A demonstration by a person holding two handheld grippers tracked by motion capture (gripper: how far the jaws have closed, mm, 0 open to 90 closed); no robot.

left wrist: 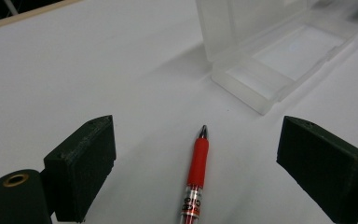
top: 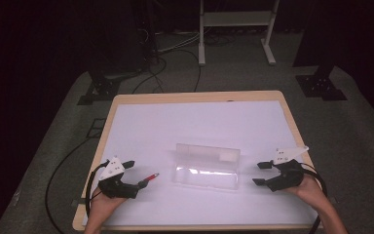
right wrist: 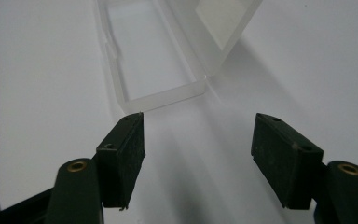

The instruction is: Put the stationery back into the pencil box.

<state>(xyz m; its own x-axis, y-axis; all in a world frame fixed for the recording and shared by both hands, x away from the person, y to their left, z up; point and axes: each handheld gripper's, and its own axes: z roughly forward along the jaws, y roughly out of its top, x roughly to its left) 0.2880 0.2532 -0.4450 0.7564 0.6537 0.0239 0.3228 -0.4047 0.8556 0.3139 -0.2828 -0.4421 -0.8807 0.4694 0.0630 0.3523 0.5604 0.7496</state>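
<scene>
My left gripper (top: 135, 174) is near the left front corner of the desk (top: 195, 97). Its jaws stand wide apart and press on nothing. A red pen (left wrist: 196, 175) lies flat on the white desk top between them, and neither pad touches it. The pen's tip points toward the clear plastic box (top: 207, 166).

The box sits in the middle of the desk with its lid standing up at the back. In the left gripper view, the box (left wrist: 270, 60) is just past the pen tip, but the two are apart. I can see nothing inside the box.

My right gripper (top: 260, 173) is on the right side of the desk, near the box's right end. Its jaws are released and hold nothing. In the right gripper view, the box's (right wrist: 158, 70) short end is just past my jaws.
</scene>
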